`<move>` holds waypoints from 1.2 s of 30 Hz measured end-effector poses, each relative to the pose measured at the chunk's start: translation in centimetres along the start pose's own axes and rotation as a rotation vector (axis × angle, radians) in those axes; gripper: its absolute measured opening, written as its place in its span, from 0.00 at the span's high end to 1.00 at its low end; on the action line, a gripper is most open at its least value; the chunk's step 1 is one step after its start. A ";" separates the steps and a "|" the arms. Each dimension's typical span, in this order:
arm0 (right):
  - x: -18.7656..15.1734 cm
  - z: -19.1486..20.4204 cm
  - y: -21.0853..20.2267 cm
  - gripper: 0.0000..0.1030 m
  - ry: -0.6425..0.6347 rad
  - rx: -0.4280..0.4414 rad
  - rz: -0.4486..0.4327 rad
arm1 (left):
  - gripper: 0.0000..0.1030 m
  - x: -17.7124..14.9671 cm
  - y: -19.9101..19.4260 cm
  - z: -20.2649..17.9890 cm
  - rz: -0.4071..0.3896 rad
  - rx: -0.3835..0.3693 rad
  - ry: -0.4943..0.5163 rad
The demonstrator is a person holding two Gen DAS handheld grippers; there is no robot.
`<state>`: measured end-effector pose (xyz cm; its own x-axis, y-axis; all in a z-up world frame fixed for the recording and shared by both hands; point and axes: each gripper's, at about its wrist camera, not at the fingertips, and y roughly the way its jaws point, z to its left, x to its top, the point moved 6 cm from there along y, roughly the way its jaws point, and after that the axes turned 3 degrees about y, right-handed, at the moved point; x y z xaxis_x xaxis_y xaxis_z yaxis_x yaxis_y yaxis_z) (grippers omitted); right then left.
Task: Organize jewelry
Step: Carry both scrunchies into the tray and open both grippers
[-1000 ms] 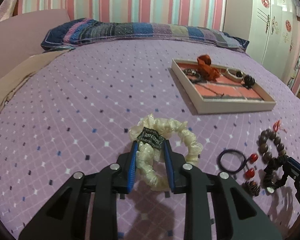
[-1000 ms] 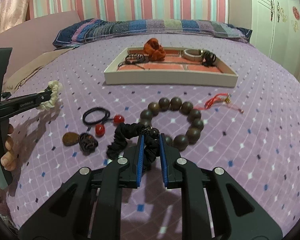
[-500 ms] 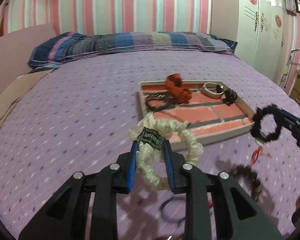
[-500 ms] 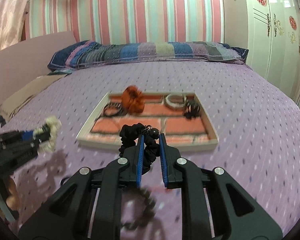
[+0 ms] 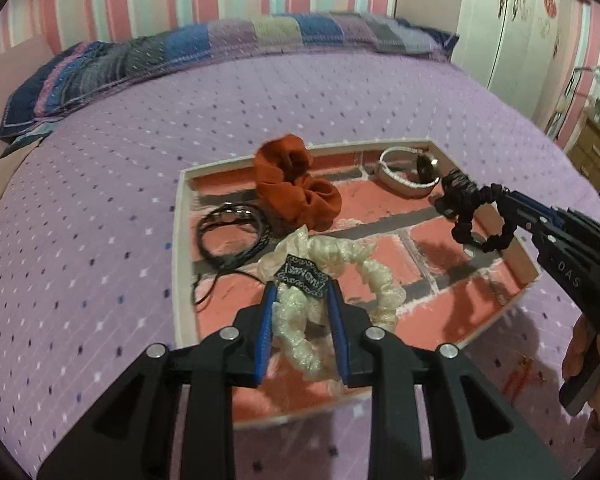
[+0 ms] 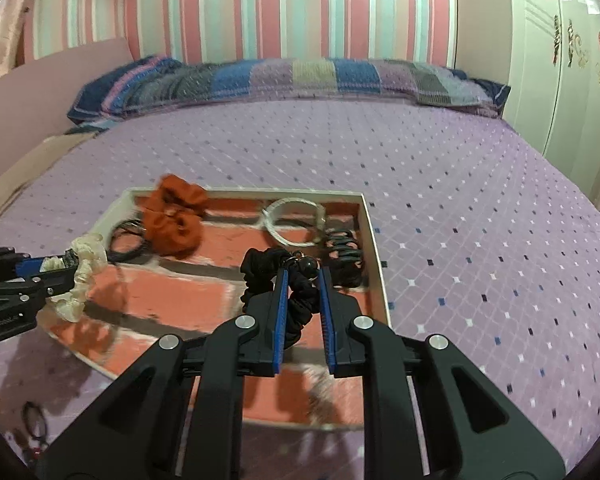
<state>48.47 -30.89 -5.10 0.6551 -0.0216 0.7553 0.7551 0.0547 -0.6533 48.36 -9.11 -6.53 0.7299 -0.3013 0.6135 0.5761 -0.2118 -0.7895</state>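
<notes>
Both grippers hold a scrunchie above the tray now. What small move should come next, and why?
Probably lower both a little and open. The left gripper holds the cream scrunchie and the right gripper the black scrunchie, both above the tray, over bare floor.

left gripper (image 5: 301, 294): jaws clamped, level, pointing forward | right gripper (image 6: 303, 280): jaws clamped, level

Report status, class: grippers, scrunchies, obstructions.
Left gripper shut on cream scrunchie, right gripper shut on black scrunchie. Both over tray. Orange scrunchie lies beyond; nothing blocking.
</notes>
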 end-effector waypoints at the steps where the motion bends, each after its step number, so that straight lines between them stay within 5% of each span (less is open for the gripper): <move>1: 0.0 -0.2 0.5 0.85 0.000 -0.004 0.011 | 0.75 0.1 0.7 -0.1 0.013 0.006 0.005; 15: 0.7 -1.4 5.9 0.84 0.004 -0.046 0.155 | 0.71 1.0 7.4 1.2 0.153 0.095 0.024; 29: -1.1 -1.2 7.7 0.82 -0.005 -0.071 0.230 | 0.46 0.9 7.1 2.5 0.130 0.093 -0.012; 36: -0.9 -1.4 6.7 0.50 0.008 -0.064 0.211 | 0.34 0.7 5.2 2.8 0.094 0.075 -0.037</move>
<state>52.94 -31.87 -10.21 0.7986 -0.0242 0.6014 0.6015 -0.0049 -0.7989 52.90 -7.83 -10.18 0.7943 -0.2822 0.5380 0.5293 -0.1131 -0.8409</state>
